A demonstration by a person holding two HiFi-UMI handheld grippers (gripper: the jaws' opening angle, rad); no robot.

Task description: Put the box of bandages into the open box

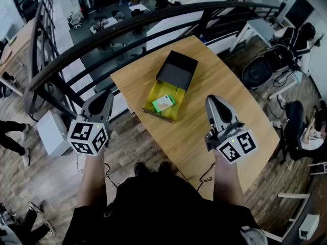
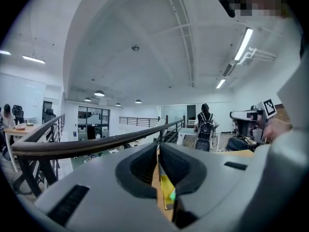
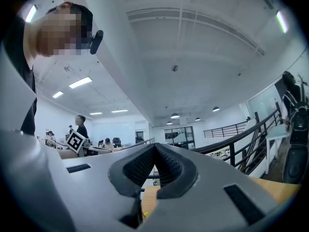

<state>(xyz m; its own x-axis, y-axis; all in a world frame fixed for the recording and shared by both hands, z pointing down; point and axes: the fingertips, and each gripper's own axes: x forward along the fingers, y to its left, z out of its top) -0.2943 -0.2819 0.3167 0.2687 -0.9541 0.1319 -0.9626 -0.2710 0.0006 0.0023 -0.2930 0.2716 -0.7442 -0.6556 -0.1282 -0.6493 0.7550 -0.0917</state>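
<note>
1. Yellow lining marks the tray of the open box [image 1: 159, 88], and the box of bandages [image 1: 163, 103] is already lying flat inside it. The black lid [image 1: 177, 69] is flipped back behind. The whole thing sits on the wooden table [image 1: 204, 137].
2. My left gripper [image 2: 158, 149] has its jaws closed pad to pad with nothing between them. It hovers off the table's left edge, well apart from the open box.
3. My right gripper [image 3: 154, 149] is the same deal: jaws pressed together and empty, held over the near part of the table.
4. So as far as I can judge, the drop is done and the only job now is not to mess it up.
5. How I'd do that well: leave both jaws shut so nothing snags the lid, and don't swing either gripper across the open box. The bandage box looks a bit skewed in the tray, but it's fully inside, so I'd leave it alone.
</note>
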